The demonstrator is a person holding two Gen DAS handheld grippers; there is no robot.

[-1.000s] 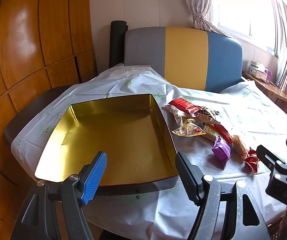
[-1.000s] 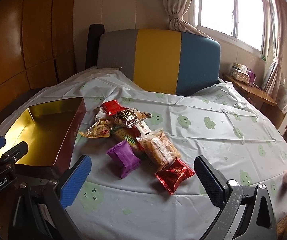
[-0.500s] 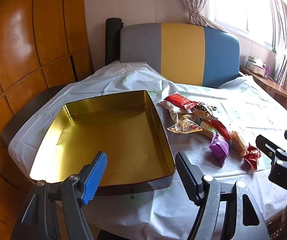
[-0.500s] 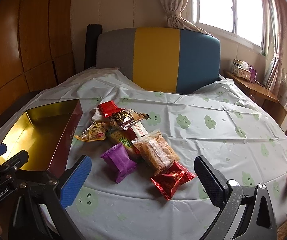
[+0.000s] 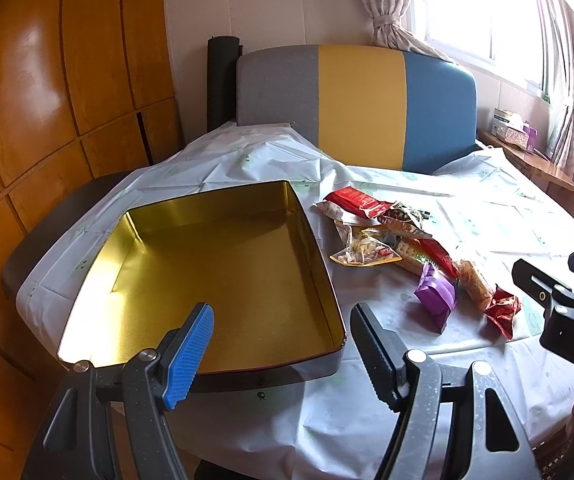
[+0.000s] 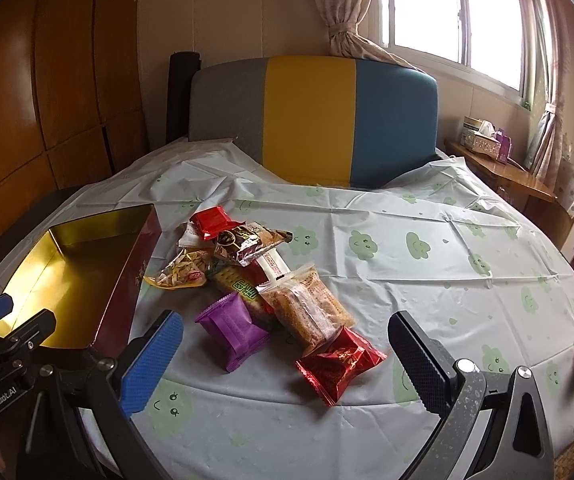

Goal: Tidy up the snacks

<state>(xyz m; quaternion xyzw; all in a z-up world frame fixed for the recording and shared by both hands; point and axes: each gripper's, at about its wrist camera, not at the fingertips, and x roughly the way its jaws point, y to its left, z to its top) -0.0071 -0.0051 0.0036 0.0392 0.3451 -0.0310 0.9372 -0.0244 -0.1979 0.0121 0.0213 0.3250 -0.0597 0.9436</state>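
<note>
- Landmark: gold-lined tin (image 5: 223, 276), open, resting on the counter (image 6: 427, 248).
- Snack pile (image 6: 263, 280): on the counter just right of the tin, none inside it.
- Purple packet (image 6: 233, 330) and red foil packet (image 6: 339, 364): nearest end of the pile.
- Left tongs (image 5: 281, 354): spread wide, gripping nothing, above the tin's near rim.
- Right tongs (image 6: 287, 364): spread wide, gripping nothing, hovering right of the tin near the red foil packet.

On the table (image 6: 427, 280) an open tin (image 5: 215, 272) sits at the left near the front edge. A heap of snack packets (image 6: 263, 280) lies just right of it, not touching. A chair back (image 6: 315, 120) stands behind the table; a side shelf (image 6: 503, 168) lies far right.
</note>
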